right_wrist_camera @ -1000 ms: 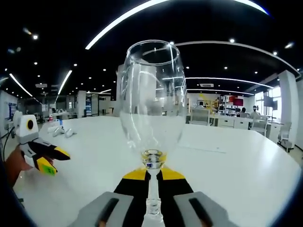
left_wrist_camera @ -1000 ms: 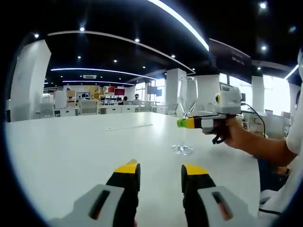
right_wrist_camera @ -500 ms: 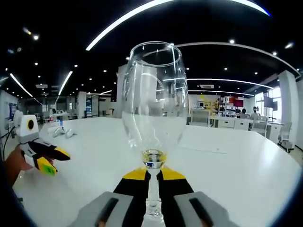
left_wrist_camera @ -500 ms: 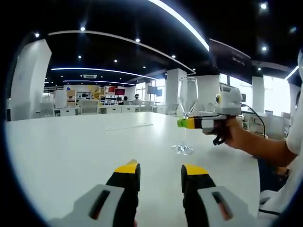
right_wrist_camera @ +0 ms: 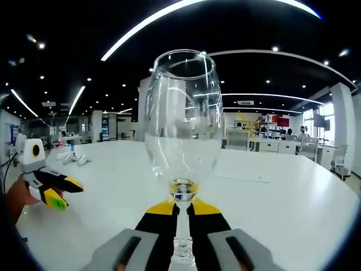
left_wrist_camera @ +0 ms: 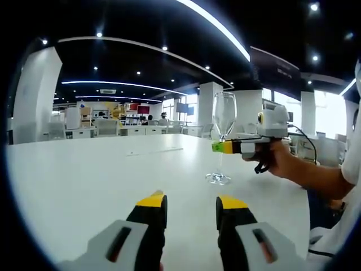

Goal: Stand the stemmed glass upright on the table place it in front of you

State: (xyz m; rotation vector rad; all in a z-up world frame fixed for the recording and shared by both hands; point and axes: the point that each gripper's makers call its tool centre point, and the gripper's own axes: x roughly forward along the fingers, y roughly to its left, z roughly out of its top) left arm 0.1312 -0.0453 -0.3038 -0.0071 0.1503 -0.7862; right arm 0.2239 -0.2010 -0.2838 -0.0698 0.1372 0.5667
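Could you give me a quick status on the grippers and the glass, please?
Right gripper shut on stemmed glass stem. Glass upright, foot on table. Left gripper open, apart from glass.

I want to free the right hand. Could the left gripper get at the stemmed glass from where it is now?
Probably yes. The left gripper is open with bare table ahead, and the stemmed glass stands upright. But the right gripper is shut on its stem, leaving the bowl free.

Open-plan office, desk rows (left_wrist_camera: pixel 113 131), ceiling light strips (left_wrist_camera: pixel 214 25), white pillars (left_wrist_camera: pixel 210 107)
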